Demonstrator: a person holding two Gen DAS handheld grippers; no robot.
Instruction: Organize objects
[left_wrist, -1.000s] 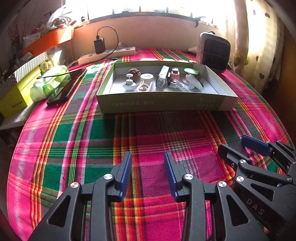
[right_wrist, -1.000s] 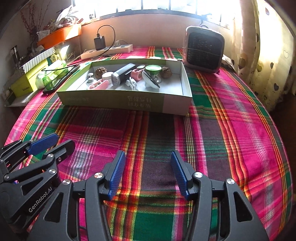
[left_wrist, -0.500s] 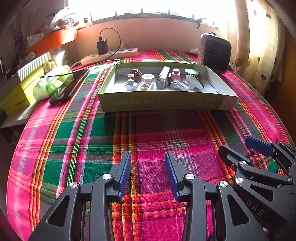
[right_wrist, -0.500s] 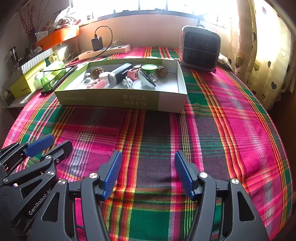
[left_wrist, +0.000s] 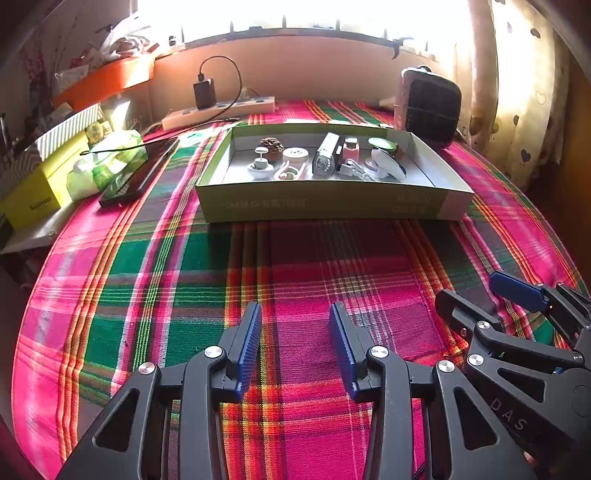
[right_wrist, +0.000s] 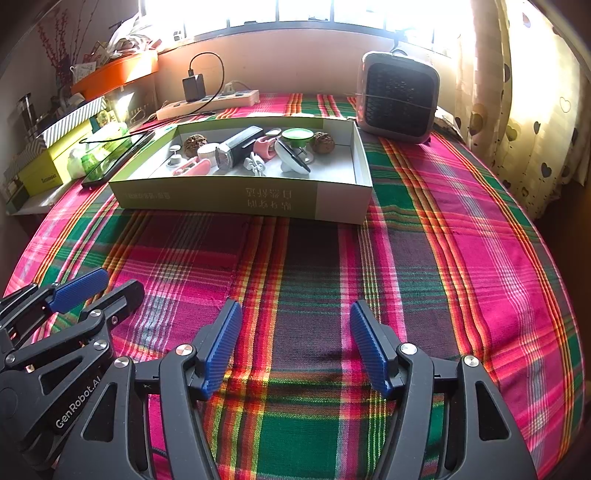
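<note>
Over the last second both grippers have drawn back a little from the box (left_wrist: 332, 206) and risen slightly: in both wrist views the box sits a shade farther ahead of the jaws than it did, and nothing inside it has shifted. The left gripper (left_wrist: 295, 325) has its jaws parted by a moderate gap with only bare cloth (left_wrist: 155, 280) between the pads; it holds nothing. The right gripper (right_wrist: 295, 325) stands wider open, likewise empty, over the same plaid cloth. The two lie side by side, each showing at the edge of the other's view. The task's things are all well ahead of both sets of jaws, gathered in the box: a walnut (right_wrist: 194, 145), a small stand (left_wrist: 260, 168), a round tin (left_wrist: 295, 155), a grey torch (right_wrist: 236, 147), a pink piece (right_wrist: 266, 146), a green lid (right_wrist: 297, 133), a white cable (right_wrist: 255, 164), a second walnut (right_wrist: 323, 142). No loose item lies on the cloth between jaws and box. Judgement: with everything boxed and both grippers empty and retreating, the scene fits a finished tidy; it would equally fit a pause before items are taken out and sorted. The frames do not settle which.
</note>
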